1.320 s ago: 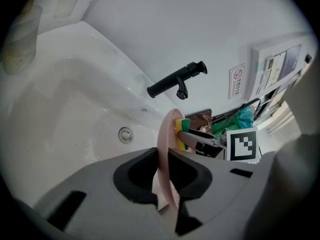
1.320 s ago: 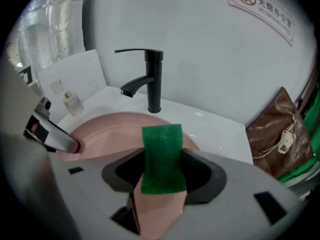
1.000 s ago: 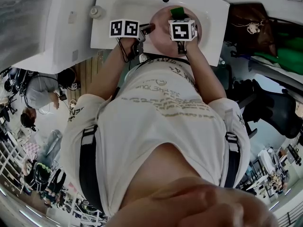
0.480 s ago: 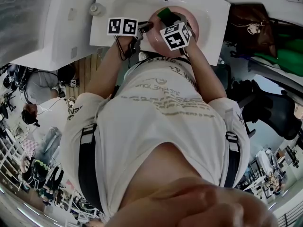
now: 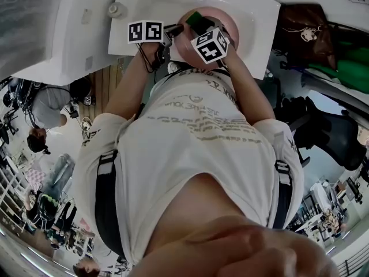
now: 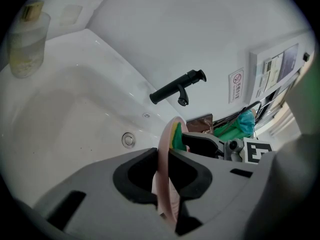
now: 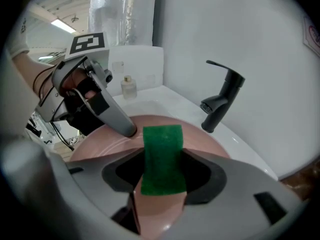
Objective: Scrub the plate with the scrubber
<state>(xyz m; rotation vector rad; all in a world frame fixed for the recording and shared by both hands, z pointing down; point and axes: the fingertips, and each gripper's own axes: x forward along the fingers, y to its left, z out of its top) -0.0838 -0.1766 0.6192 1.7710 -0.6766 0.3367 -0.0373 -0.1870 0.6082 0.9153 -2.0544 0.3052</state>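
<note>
The plate [image 7: 95,149] hangs over the sink [image 5: 259,13], its rim pinched in the left gripper [image 6: 165,184], while the right gripper [image 7: 161,184] clamps the scrubber [image 7: 161,154] against the plate's face. Gripped at one edge only, the plate could twist or slip into the sink under a hard stroke. The left gripper view alone shows the plate edge-on and the scrubber's yellow backing; the right gripper view shows the scrubbed face.

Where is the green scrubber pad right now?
In the right gripper view, the green scrubber pad sits clamped in the jaws of the right gripper, pressed against the round pink plate over the white sink.
</note>
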